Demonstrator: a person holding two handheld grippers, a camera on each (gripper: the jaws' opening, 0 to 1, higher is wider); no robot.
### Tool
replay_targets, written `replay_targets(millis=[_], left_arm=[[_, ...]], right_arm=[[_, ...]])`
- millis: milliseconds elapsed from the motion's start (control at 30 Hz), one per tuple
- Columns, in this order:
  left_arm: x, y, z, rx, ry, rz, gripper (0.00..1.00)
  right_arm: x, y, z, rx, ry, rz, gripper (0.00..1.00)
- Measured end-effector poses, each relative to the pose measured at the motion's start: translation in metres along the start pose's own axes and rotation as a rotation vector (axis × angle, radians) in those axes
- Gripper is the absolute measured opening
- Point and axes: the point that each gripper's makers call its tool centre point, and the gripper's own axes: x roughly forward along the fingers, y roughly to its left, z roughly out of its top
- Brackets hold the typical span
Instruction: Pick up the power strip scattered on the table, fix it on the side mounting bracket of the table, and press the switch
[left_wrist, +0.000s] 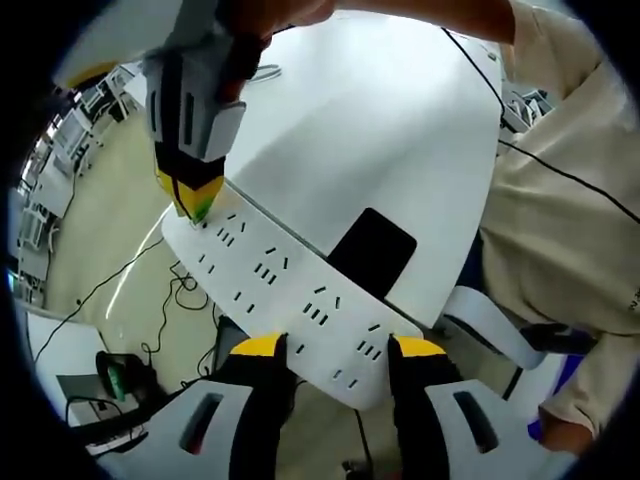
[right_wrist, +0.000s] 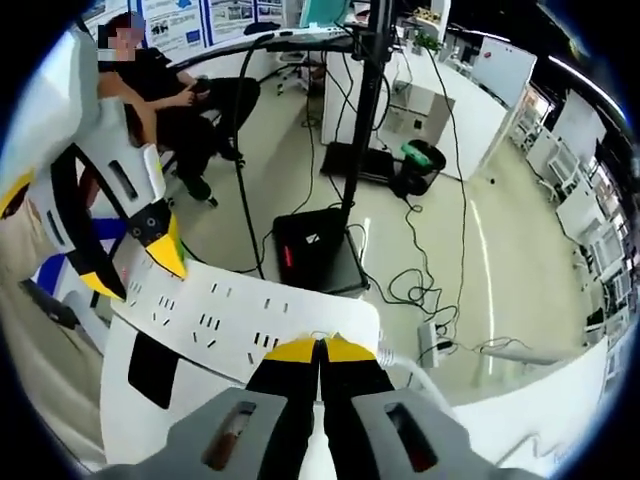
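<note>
1. Along the table edge (left_wrist: 400, 120), in the left gripper view, the white power strip (left_wrist: 290, 290) lay lengthwise, with its rows of sockets facing the camera.
2. The left gripper (left_wrist: 330, 350) held the near end of the strip, one yellow-tipped jaw on each side of it, the jaws set wide enough to span its width.
3. The right gripper (left_wrist: 195, 200) came in from the upper left of that view, and its yellow tips touched the far end of the strip.
4. A black rectangle (left_wrist: 372, 250) sat on the white table just beside the strip.
5. A person's beige sleeve (left_wrist: 570, 200) showed at the right of that view, with a thin black wire (left_wrist: 560, 170) running across it.
6. Seen from the right gripper view, the right gripper (right_wrist: 320, 350) had its jaws pressed together with no gap between the tips, resting at the end of the strip (right_wrist: 240, 320); whether they pinched any part of it I could not tell.
7. The left gripper (right_wrist: 130, 260) reached the strip's other end from the left.
8. Beyond the table lay a pale floor (right_wrist: 500, 260) with loose cables (right_wrist: 420, 285), a black stand (right_wrist: 320, 250) and a seated person (right_wrist: 170, 90).
</note>
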Motion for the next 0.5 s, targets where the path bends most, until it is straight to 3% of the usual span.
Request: replay_targets(millis=[500], left_arm=[[0.0006,0.0005,0.0006,0.002,-0.001,-0.002,0.45]], right_arm=[[0.0033,-0.0008,-0.0004,-0.097,0.045,0.019,0.0]])
